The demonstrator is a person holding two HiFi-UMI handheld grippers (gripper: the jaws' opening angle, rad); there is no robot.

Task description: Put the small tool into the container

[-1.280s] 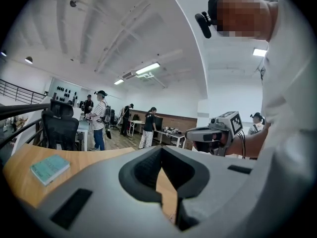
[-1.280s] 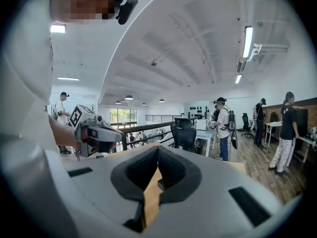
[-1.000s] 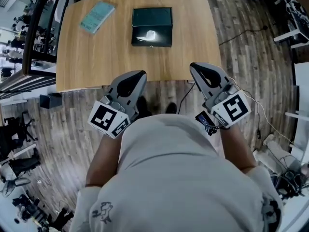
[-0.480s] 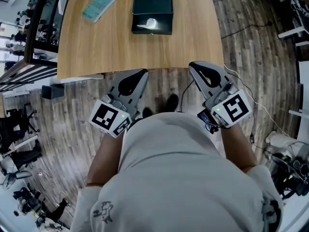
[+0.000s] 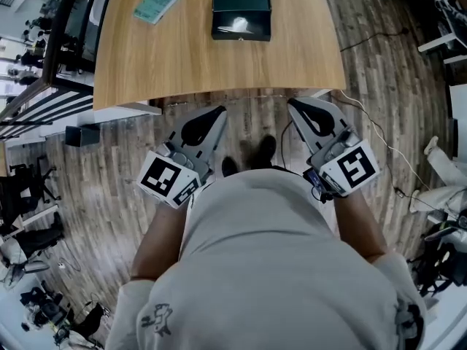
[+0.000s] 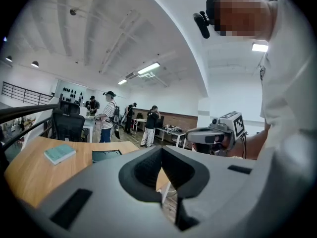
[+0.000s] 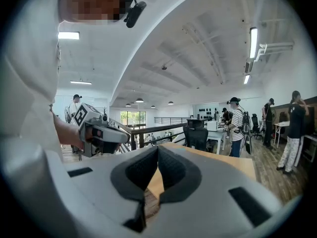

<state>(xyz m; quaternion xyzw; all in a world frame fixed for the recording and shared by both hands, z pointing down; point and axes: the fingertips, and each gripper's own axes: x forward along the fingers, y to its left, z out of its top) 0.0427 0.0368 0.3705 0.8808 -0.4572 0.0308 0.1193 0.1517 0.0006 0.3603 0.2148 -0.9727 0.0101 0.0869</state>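
My head camera looks steeply down my chest, table (image 5: pixel 219 57) far at twelve o'clock. Cameras on my left claw (image 5: pixel 219 113) and right claw (image 5: pixel 292 102) look level, both catching that table.

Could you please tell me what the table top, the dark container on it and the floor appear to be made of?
Table top: light wood or wood-look laminate, matte, with fine straight grain.
Container: dark green, smooth, slightly glossy, probably plastic or coated card; too small to tell.
Floor: grey-brown wood-look planks, with visible plank seams and streaky grain.
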